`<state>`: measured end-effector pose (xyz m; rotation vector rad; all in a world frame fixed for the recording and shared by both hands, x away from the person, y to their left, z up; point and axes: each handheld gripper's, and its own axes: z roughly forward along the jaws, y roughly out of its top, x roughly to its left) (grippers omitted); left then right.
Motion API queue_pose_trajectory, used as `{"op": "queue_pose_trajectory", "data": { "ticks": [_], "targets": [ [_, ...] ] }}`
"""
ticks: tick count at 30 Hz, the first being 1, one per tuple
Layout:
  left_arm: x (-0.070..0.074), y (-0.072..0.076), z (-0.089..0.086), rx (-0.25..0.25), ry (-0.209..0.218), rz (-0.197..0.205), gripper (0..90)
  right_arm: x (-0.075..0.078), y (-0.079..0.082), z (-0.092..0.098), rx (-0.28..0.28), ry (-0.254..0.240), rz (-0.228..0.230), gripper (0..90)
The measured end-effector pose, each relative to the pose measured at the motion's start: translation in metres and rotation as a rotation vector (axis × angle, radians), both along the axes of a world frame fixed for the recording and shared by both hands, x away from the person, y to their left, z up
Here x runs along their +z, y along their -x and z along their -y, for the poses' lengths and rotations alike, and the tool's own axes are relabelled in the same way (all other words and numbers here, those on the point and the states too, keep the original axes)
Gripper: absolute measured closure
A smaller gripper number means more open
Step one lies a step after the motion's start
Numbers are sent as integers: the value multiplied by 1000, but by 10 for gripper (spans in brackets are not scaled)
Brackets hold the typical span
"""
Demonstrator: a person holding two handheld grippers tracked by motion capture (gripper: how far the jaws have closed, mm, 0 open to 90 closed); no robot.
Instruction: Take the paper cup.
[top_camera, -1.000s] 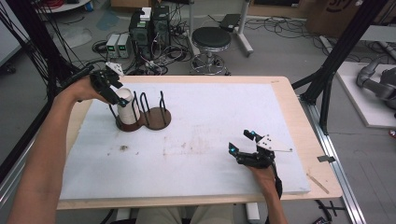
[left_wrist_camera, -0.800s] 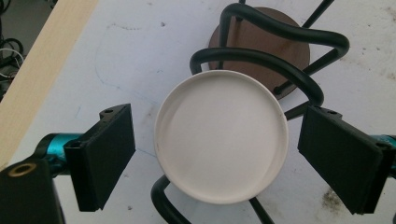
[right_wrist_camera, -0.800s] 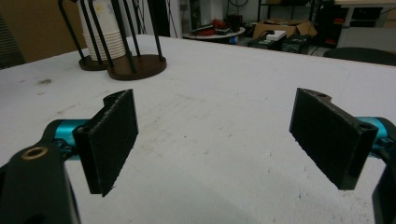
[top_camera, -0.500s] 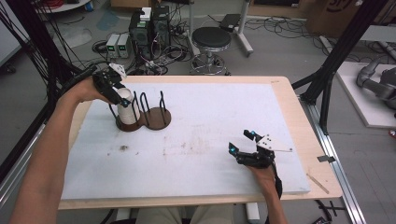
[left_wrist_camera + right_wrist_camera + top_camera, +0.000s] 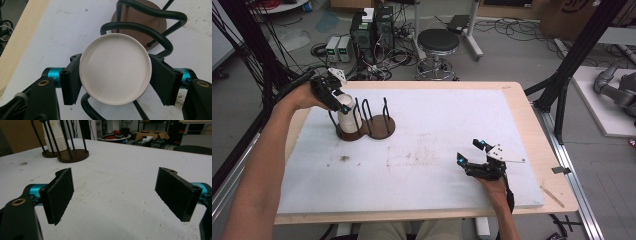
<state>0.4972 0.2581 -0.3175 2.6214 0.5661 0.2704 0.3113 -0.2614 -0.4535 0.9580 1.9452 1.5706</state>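
Note:
A stack of upside-down white paper cups (image 5: 346, 114) stands in a black wire holder with a brown round base (image 5: 348, 134) at the table's far left. A second such holder (image 5: 381, 126) stands beside it with nothing in it. My left gripper (image 5: 338, 98) comes down over the stack. Its jaws have just been closing, and both pads (image 5: 73, 81) now touch the sides of the top cup (image 5: 116, 68). My right gripper (image 5: 468, 152) rests low near the front right, jaws wide open (image 5: 115, 192) on nothing, facing the cup stack (image 5: 56, 140) far off.
A white sheet (image 5: 437, 115) covers most of the wooden table (image 5: 532, 130), with dark smudges near its middle. Beyond the far edge stand a stool (image 5: 438, 42) and computer boxes (image 5: 372, 30) on the floor. Black frame struts (image 5: 562, 85) rise at the right.
The left gripper's jaws have drawn in around the top of the cup stack. Both hands stay where they were.

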Motion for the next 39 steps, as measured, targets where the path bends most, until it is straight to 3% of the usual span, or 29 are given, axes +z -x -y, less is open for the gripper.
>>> {"op": "queue_pose_trajectory", "data": {
  "ticks": [17,39],
  "targets": [
    [1,1,-1,9,-1,-5,327,0,-1,0,2,0,-3,157],
    [12,5,-8,38,48,8,335,0,-1,0,1,5,-6,157]
  ]
}}
